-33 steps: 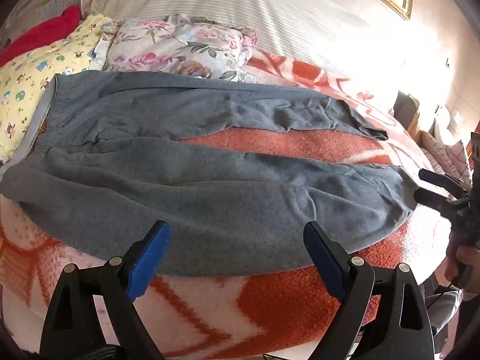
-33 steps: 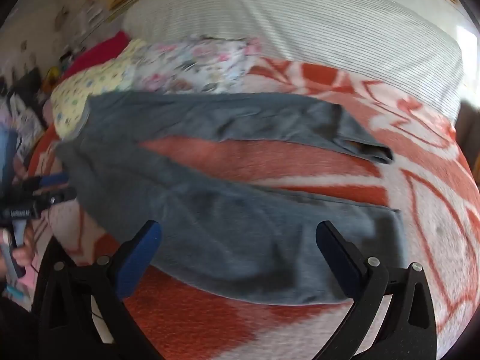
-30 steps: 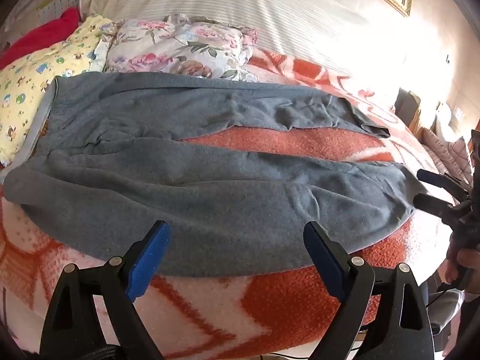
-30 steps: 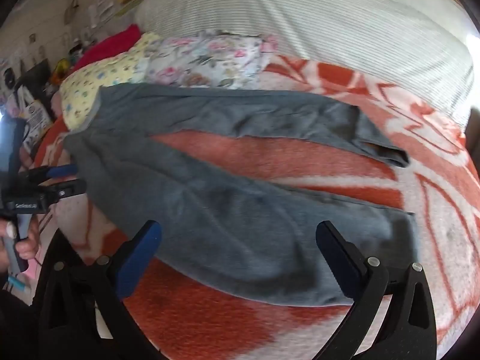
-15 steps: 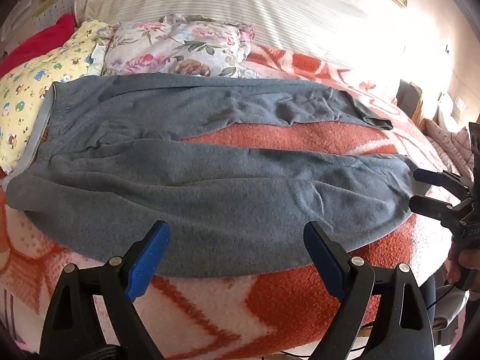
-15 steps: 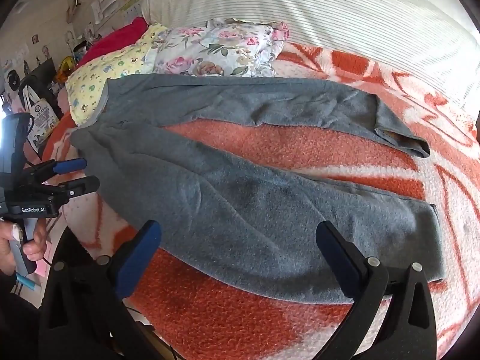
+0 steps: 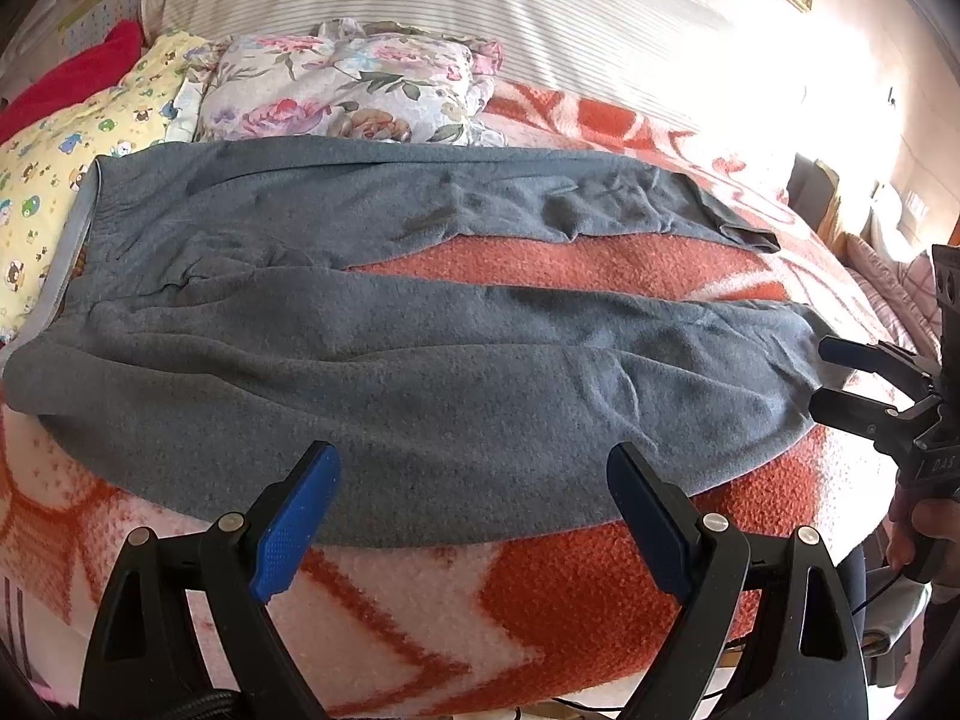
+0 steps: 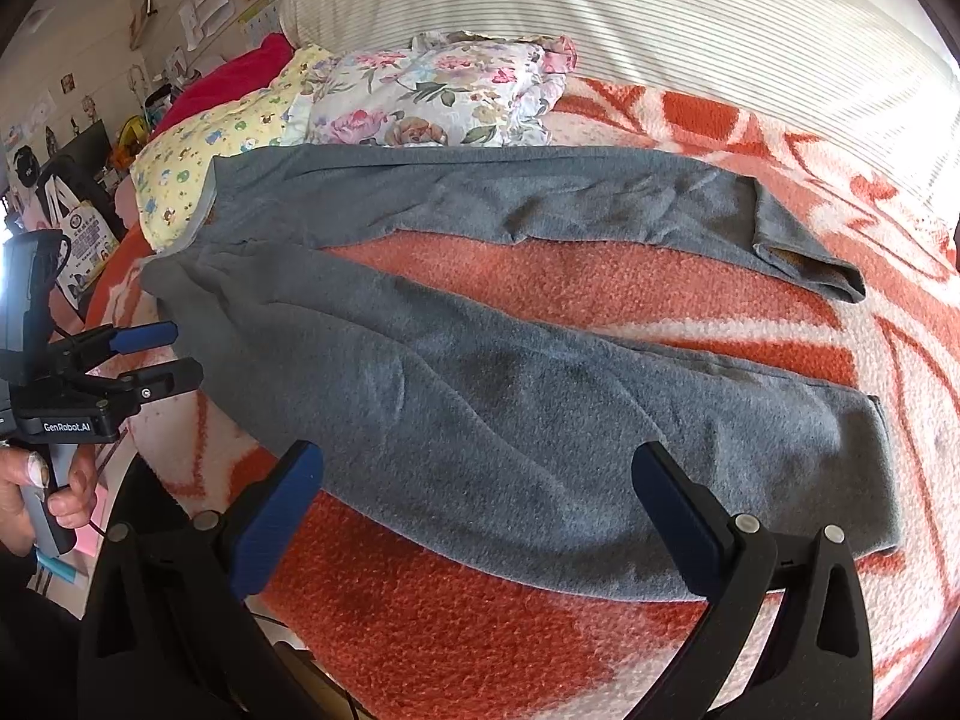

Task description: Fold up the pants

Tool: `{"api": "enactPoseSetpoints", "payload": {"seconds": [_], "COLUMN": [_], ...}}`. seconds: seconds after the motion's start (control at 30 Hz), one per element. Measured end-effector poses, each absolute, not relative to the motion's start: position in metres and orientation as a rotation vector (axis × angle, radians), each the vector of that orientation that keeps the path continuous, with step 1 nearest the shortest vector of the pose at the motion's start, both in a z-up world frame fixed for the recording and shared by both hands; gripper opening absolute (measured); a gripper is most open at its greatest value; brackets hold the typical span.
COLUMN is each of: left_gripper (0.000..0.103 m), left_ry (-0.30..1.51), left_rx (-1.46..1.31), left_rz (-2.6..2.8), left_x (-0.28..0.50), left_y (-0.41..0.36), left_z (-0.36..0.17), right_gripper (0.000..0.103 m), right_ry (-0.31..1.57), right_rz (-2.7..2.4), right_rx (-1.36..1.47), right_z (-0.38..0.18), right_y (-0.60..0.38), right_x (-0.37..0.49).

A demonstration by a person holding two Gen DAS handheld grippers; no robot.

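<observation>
The grey pants (image 7: pixel 420 354) lie spread flat on the bed's orange-and-white blanket (image 7: pixel 600 588), waistband toward the yellow cartoon-print pillow (image 7: pixel 42 162), both legs stretched out and parted, a strip of blanket showing between them. A floral pillow (image 7: pixel 348 96) sits just behind the far leg.

My left gripper (image 7: pixel 474 510) hangs over the near leg, jaws wide, holding nothing. My right gripper (image 8: pixel 477 510) is also wide and empty, above the near leg's cuff end. In the right wrist view the left gripper's body reads "GenRobot.AI". In the left wrist view the right one shows lettering I can only read as "DAS".
</observation>
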State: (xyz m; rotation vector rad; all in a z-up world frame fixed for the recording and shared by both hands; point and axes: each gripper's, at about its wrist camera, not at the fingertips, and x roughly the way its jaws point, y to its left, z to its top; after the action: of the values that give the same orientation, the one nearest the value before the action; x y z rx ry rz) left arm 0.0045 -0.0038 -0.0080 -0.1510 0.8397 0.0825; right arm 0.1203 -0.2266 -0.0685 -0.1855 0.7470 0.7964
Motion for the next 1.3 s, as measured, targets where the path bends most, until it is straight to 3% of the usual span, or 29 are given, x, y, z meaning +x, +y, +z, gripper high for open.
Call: {"api": "enactPoseSetpoints", "payload": {"seconds": [1.3], "left_gripper": [0.091], "left_ry": [0.88], "left_rx": [-0.154], "left_rz": [0.045], "left_x": [0.013], "left_y": [-0.014], "left_z": [-0.018], "right_gripper": [0.103], "right_ry": [0.787], "right_rz": [0.768], "right_rx": [-0.118], "right_z": [-0.08], "right_y": [-0.236], "right_x": [0.098]}}
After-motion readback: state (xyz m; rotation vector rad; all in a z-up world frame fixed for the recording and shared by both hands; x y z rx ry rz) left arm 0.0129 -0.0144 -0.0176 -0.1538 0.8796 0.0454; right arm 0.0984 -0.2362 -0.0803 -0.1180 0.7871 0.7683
